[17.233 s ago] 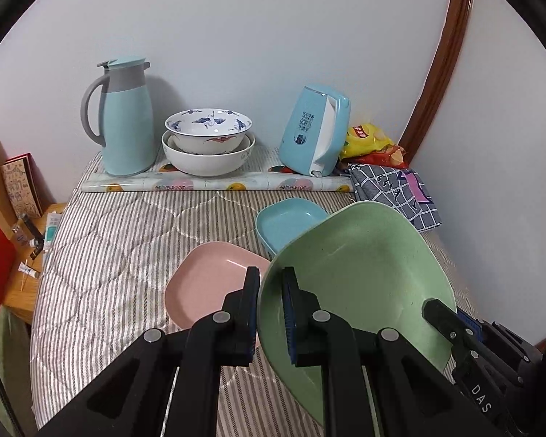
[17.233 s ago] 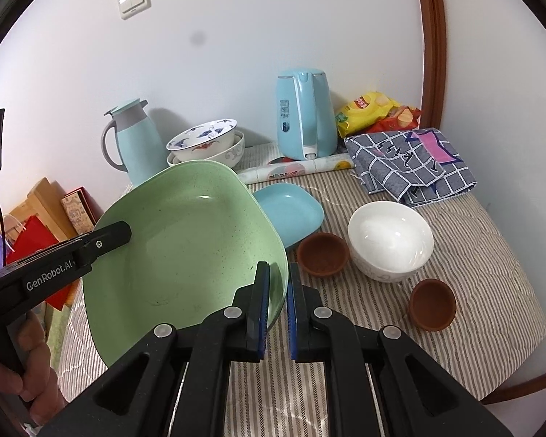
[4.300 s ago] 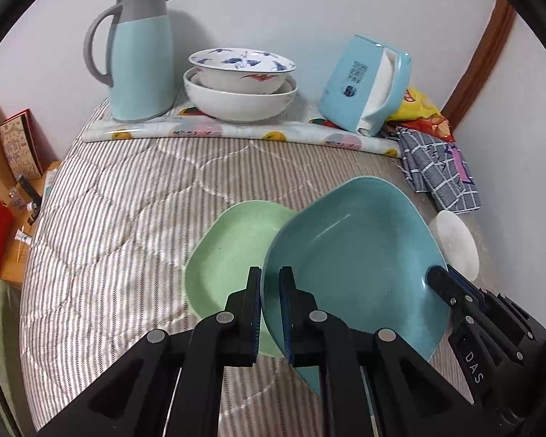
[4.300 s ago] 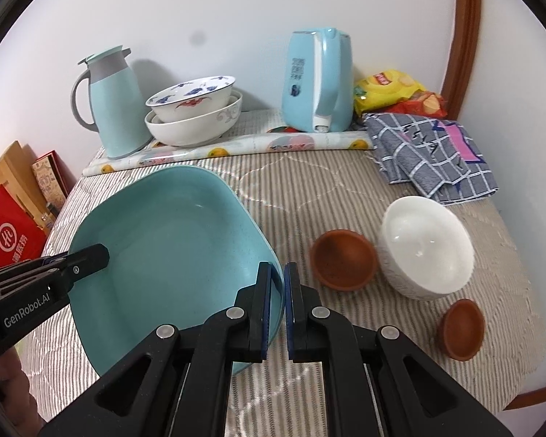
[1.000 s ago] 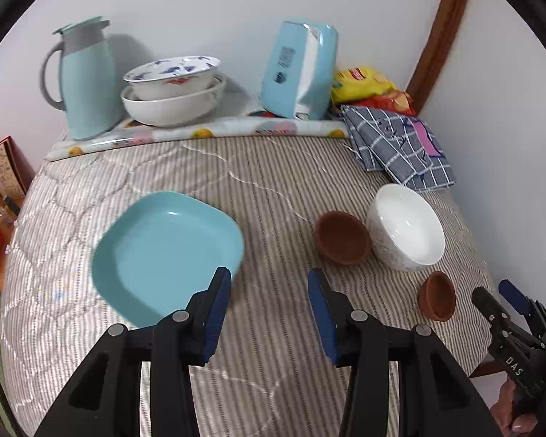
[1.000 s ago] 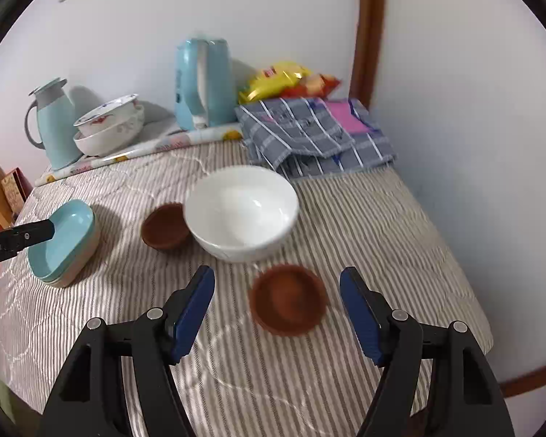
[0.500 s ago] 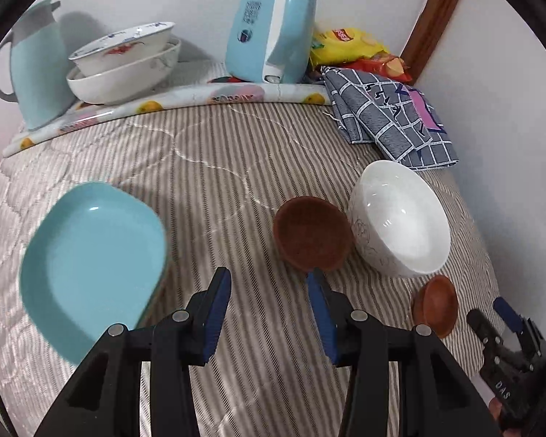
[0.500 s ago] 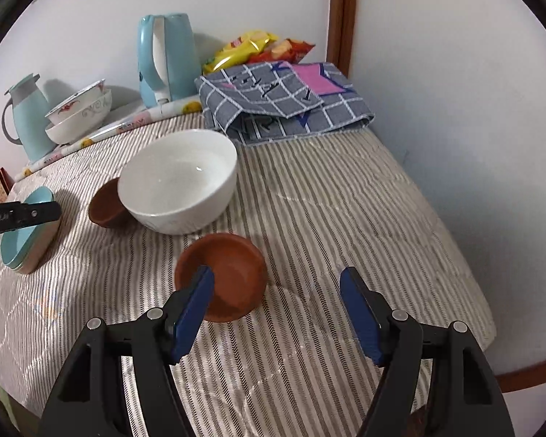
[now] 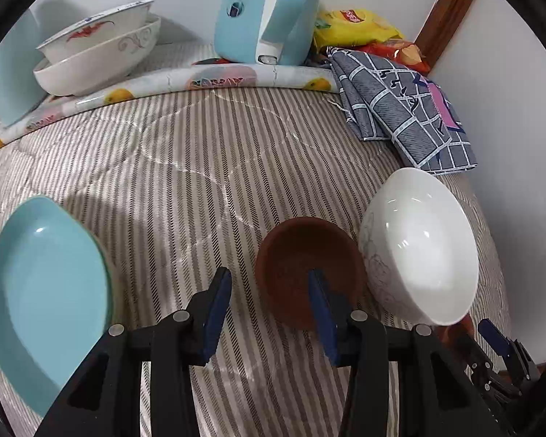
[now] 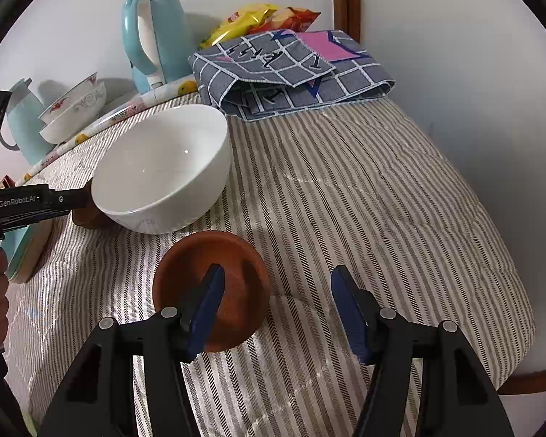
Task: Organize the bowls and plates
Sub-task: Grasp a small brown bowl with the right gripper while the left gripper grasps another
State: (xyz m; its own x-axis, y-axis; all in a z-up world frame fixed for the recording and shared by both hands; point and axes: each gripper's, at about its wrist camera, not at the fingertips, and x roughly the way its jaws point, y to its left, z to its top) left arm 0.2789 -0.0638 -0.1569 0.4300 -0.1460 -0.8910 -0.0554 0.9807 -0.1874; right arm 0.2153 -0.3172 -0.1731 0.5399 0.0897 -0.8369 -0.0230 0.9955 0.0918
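With the plates now stacked at lower left, blue plate (image 9: 43, 287) uppermost, both tools have moved to the bowls: left gripper (image 9: 269, 304) and right gripper (image 10: 275, 307), wide open and empty, each straddle a brown bowl (image 9: 309, 269) (image 10: 211, 287); white bowl (image 10: 163, 167) stands beyond.

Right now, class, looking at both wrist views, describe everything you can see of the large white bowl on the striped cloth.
The white bowl is round, deep and glossy, looking like glazed ceramic, with a faint grey line pattern on its outer wall. It stands upright and empty on the striped cloth. One brown bowl sits close against its side, whether touching is unclear; another brown bowl lies just in front. Neither tongs holds it.
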